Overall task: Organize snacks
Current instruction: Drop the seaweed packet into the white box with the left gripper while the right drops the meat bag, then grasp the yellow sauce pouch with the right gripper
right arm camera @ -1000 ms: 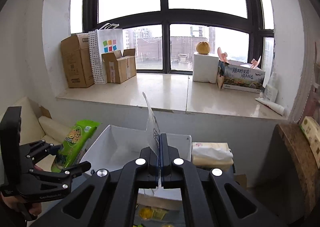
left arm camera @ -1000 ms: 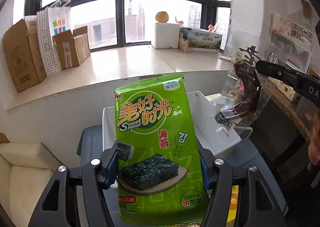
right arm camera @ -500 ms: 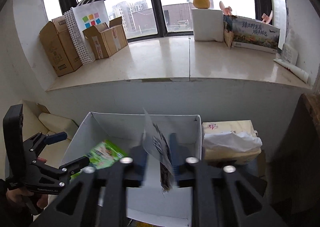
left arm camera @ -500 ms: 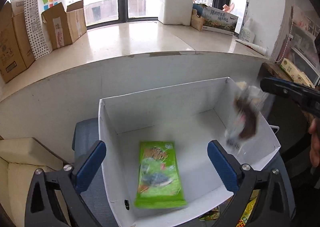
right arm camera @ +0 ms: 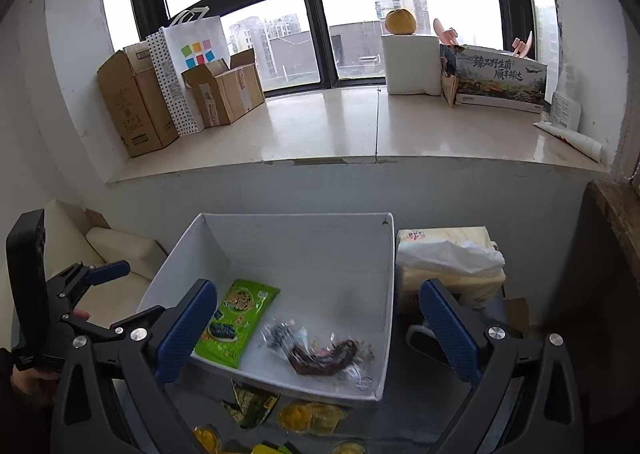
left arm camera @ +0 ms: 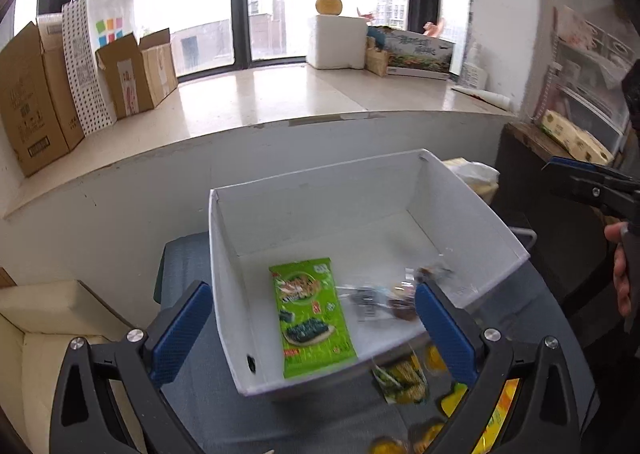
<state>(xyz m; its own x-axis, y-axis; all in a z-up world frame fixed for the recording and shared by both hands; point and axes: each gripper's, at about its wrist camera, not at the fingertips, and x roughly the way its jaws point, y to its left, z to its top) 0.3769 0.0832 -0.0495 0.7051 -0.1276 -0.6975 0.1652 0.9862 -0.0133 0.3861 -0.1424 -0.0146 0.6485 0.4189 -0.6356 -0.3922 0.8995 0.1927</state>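
A white open box sits on a grey surface below the window sill. Inside it lie a green seaweed snack pack and a clear packet with a dark meat snack. My left gripper is open and empty above the box's near edge; it also shows at the left of the right wrist view. My right gripper is open and empty above the box; it shows at the right edge of the left wrist view.
Several loose snacks, a green packet and yellow jelly cups, lie in front of the box. A tissue pack stands right of the box. Cardboard boxes and a paper bag stand on the sill. A beige cushion lies left.
Both grippers opened and dropped their packs into the box: the green seaweed pack from the left, the clear meat packet from the right. Both grippers have tilted down over the box.
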